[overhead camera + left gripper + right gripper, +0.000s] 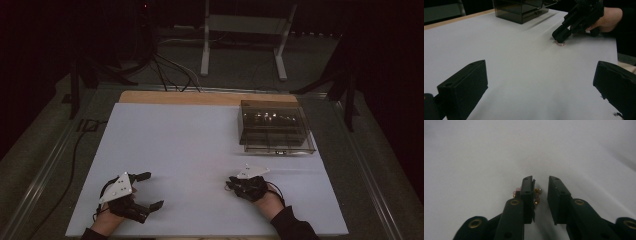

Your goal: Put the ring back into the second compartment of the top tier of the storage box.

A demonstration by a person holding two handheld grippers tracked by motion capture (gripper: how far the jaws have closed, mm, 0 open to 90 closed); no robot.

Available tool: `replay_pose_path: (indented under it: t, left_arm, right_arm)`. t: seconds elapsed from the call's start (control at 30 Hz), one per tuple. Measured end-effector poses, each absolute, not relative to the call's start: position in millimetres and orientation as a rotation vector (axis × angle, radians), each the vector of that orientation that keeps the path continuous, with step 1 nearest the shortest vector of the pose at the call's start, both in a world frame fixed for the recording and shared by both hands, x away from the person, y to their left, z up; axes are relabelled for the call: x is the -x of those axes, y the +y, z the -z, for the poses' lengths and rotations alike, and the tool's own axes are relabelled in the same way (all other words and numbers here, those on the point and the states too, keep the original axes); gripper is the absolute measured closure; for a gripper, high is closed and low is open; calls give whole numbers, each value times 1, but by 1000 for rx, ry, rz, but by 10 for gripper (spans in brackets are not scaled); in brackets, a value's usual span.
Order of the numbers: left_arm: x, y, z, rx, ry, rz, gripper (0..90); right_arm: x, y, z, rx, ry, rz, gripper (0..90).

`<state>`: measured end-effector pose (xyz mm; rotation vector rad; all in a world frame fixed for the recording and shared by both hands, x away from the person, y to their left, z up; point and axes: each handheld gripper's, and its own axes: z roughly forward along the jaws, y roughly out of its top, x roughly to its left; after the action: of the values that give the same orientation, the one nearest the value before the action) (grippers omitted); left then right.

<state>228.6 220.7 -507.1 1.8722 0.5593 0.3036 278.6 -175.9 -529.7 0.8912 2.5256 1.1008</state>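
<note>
A small cluster of pink and amber beads [537,195] lies on the white table sheet [190,140]. In the right gripper view it rests against the left jaw's inner face, with a gap to the other jaw. My right gripper [541,180] stands narrowly open around the beads, its tips down on the sheet. The high view has that right gripper [231,184] right of centre near the front. In the left gripper view the beads [560,44] peek out under its tip. My left gripper [151,190] rests at the front left, wide open, nothing between its jaws.
A dark see-through box [274,125] stands at the back right of the sheet, also seen far off as the box [520,10] in the left gripper view. A wooden strip [200,97] borders the sheet's far edge. Cables and stands lie on the floor beyond.
</note>
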Motion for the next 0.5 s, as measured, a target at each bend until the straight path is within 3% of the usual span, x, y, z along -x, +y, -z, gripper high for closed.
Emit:
replay_pose_path:
  t: [0.17,0.5]
  left_arm:
    - [-229,220,508,-1876,561,-304,7]
    - [-229,220,508,-1875,559,-303,7]
  right_arm:
    - [-277,-171,528,-857,2542,-1062,832]
    - [-282,-169,525,-883,2592,-1023,866]
